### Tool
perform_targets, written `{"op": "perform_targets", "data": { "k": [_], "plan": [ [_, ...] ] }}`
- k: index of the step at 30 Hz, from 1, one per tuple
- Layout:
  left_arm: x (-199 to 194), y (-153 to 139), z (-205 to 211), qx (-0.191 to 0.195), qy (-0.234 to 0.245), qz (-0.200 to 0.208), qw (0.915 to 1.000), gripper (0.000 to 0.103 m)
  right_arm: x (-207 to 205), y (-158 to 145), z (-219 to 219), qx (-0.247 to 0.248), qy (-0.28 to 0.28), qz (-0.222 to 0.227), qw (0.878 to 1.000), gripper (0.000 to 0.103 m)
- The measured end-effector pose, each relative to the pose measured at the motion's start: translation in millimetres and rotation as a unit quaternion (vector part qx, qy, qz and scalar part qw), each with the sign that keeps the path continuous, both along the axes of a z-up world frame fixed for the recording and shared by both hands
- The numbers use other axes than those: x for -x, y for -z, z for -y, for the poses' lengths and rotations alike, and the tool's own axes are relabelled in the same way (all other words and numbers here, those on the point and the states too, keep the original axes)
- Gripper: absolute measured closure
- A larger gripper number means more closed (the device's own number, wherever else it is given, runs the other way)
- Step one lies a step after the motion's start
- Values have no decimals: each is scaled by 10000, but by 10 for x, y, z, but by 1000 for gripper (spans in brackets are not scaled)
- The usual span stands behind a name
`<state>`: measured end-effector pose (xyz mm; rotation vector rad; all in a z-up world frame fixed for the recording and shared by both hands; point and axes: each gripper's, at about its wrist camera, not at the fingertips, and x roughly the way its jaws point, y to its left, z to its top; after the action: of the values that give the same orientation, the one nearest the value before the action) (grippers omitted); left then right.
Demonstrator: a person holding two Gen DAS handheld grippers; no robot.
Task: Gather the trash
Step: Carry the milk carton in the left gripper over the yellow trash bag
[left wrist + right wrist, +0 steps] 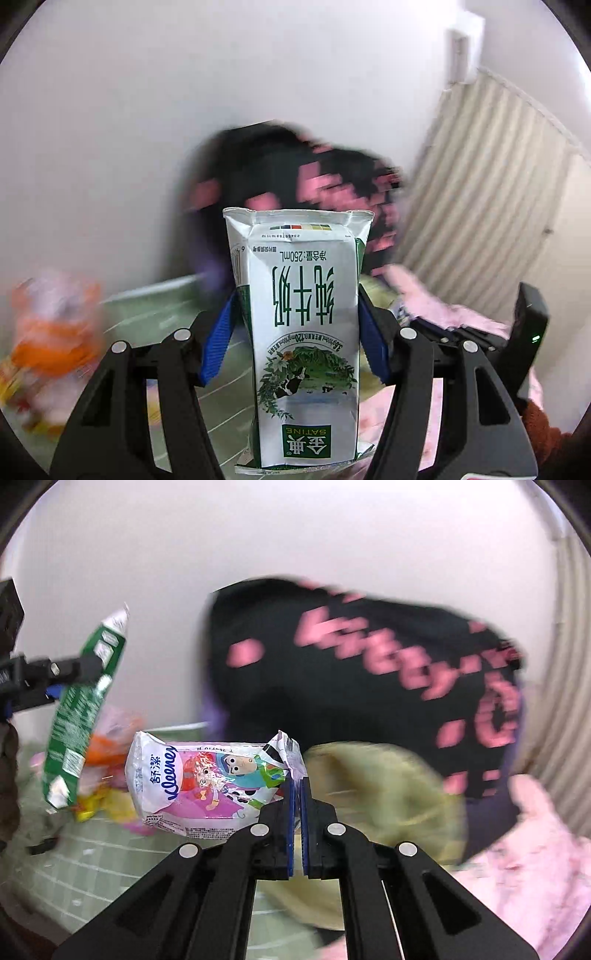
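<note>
My left gripper (297, 299) is shut on a white and green 250 mL milk carton (303, 332), held upside down between the blue pads, above the bed. The carton also shows at the left of the right wrist view (79, 716), held by the left gripper (70, 679). My right gripper (297, 781) is shut on the torn edge of a Kleenex tissue packet (207, 779) with cartoon print, which hangs to the left of the pads.
A black garment with pink lettering (369, 672) lies against the white wall. A yellow-green cloth (384, 794) and pink cloth (535, 849) lie on the green checked bedding (92, 860). Orange and yellow wrappers (51, 332) are piled at the left. A ribbed white panel (491, 177) stands at the right.
</note>
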<state>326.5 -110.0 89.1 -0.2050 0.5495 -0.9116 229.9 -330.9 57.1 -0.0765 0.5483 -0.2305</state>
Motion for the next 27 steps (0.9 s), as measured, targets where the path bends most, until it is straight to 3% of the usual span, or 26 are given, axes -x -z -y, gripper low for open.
{"op": "perform_targets", "data": {
  "k": [6, 10, 16, 20, 25, 27],
  "plan": [
    [105, -280, 1010, 533, 804, 684, 9930, 45, 496, -308, 820, 284, 998, 141, 9945, 99],
    [77, -206, 1618, 461, 1115, 686, 9903, 45, 700, -371, 1231, 382, 1408, 168, 9892, 99],
    [-130, 126, 2217, 144, 1010, 405, 9940, 45, 660, -284, 1628, 540, 1555, 45, 9863, 99],
    [-351, 437, 2444, -10, 902, -122, 9958, 45, 431, -108, 1840, 418, 1462, -148, 9883, 99],
    [-506, 676, 2422, -232, 868, -629, 9940, 45, 207, 61, 1957, 356, 1312, -330, 9902, 99],
    [-516, 780, 2381, -489, 915, -775, 9916, 45, 138, 103, 1957, 394, 1235, -379, 9908, 99]
  ]
}}
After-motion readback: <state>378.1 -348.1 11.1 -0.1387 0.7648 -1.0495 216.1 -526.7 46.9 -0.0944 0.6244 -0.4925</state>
